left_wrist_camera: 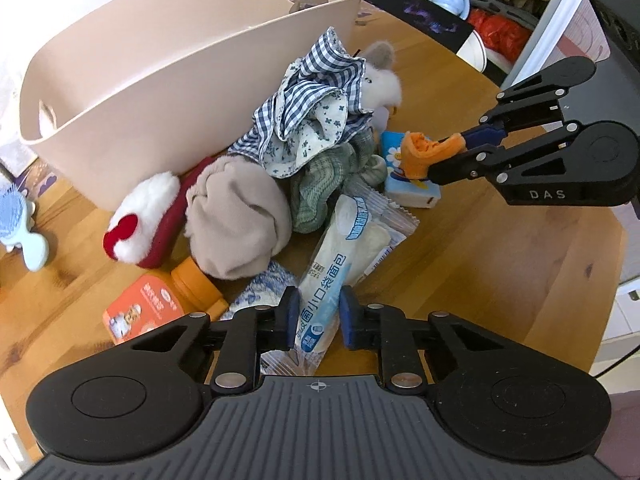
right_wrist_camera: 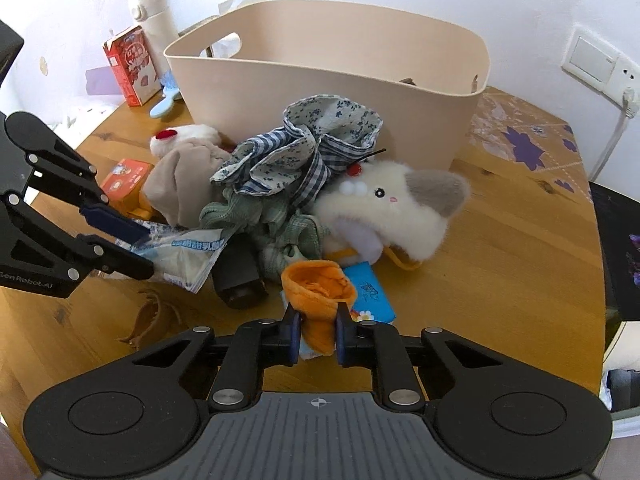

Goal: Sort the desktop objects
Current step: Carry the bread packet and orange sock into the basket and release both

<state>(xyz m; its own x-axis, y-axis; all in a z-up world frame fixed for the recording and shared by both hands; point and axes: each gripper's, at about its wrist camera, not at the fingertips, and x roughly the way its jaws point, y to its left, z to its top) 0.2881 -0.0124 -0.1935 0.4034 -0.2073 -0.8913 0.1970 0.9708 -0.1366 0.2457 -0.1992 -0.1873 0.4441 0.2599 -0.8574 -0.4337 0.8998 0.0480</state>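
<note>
The left gripper [left_wrist_camera: 318, 316] clamps the bread packet [left_wrist_camera: 340, 248] and the right gripper [right_wrist_camera: 317, 330] pinches the orange sock [right_wrist_camera: 318, 286], each gripping an end to pull it clear of the pile, likely bound for the beige bin [right_wrist_camera: 332, 76]

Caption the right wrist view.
Right gripper pinches an orange sock before a beige bin.
</note>
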